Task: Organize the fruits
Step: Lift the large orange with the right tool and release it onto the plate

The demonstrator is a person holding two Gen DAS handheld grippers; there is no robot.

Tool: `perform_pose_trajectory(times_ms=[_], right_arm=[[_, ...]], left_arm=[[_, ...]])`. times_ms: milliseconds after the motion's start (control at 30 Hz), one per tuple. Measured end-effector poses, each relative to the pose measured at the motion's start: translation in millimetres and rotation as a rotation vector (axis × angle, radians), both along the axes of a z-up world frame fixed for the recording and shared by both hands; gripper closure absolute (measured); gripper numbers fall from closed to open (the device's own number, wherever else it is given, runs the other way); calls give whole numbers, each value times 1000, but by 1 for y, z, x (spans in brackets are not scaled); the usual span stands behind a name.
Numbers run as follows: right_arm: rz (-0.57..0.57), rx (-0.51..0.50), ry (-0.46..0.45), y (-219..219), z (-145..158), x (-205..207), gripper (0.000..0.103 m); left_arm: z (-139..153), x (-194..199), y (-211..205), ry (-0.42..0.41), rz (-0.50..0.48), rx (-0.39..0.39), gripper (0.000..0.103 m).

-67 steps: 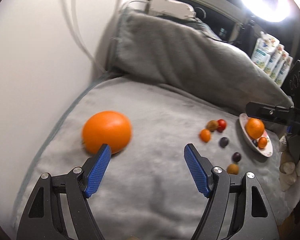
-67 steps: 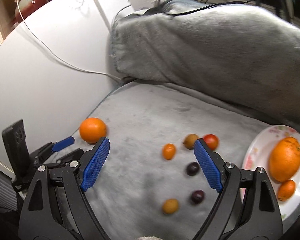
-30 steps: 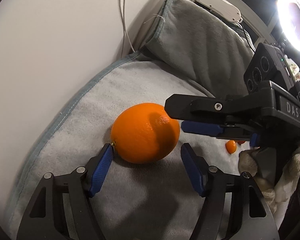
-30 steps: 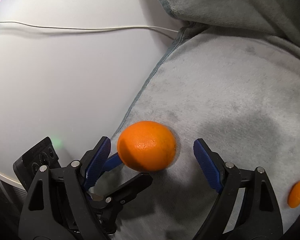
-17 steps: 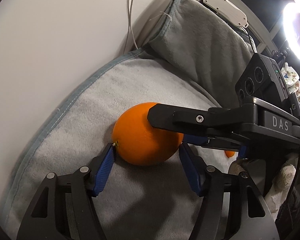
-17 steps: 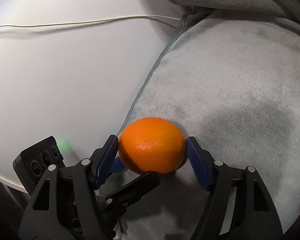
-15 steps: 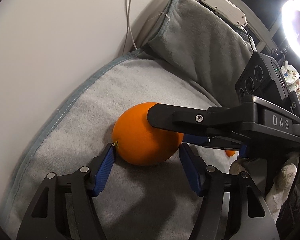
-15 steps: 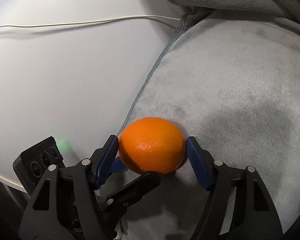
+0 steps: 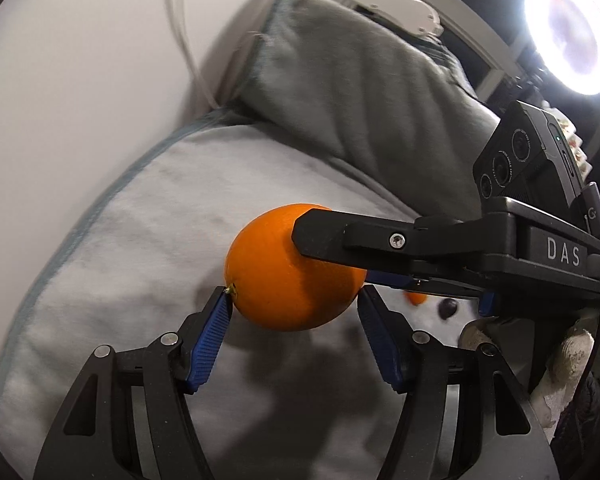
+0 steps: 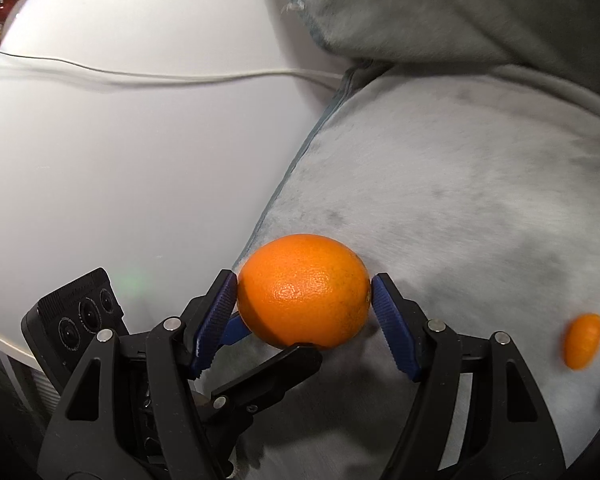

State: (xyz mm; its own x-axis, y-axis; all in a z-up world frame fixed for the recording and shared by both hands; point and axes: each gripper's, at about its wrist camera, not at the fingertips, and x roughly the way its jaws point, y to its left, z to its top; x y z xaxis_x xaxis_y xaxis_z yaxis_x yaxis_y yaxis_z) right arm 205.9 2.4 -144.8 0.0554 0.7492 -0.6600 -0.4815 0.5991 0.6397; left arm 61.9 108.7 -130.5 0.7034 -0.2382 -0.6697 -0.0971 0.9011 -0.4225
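Note:
A large orange (image 9: 284, 272) sits between the blue pads of my left gripper (image 9: 294, 296), which touch it on both sides. My right gripper (image 10: 304, 286) is shut on the same orange (image 10: 304, 308) from the other direction. In the left wrist view one of the right gripper's fingers (image 9: 380, 240) lies across the top of the fruit. The right wrist view shows one of the left gripper's fingers (image 10: 276, 368) under it. A shadow falls on the grey blanket (image 10: 460, 200) just below the orange. A small orange fruit (image 10: 584, 340) and a dark fruit (image 9: 447, 307) lie further right.
A grey pillow (image 9: 360, 92) rises behind the blanket. A white wall (image 10: 100, 160) with a thin cable (image 10: 180, 76) borders the blanket's left edge. A ring light (image 9: 568, 36) glares at the upper right. A person's gloved hand (image 9: 564, 360) holds the right gripper.
The right gripper's jaws closed onto the orange, which the left gripper's pads also clamp. Both grippers have shifted with it towards the small fruits, which now show at the right.

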Motion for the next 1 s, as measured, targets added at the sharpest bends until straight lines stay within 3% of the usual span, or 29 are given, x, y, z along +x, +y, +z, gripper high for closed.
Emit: perform_pose_trajectory(times_ms=[400, 1000], right_arm=[[-144, -3, -105, -88, 36, -14, 31], [-389, -25, -152, -238, 52, -36, 31]], left_arm=[[23, 16, -74, -55, -147, 10, 38], [34, 41, -191, -67, -403, 16, 38]])
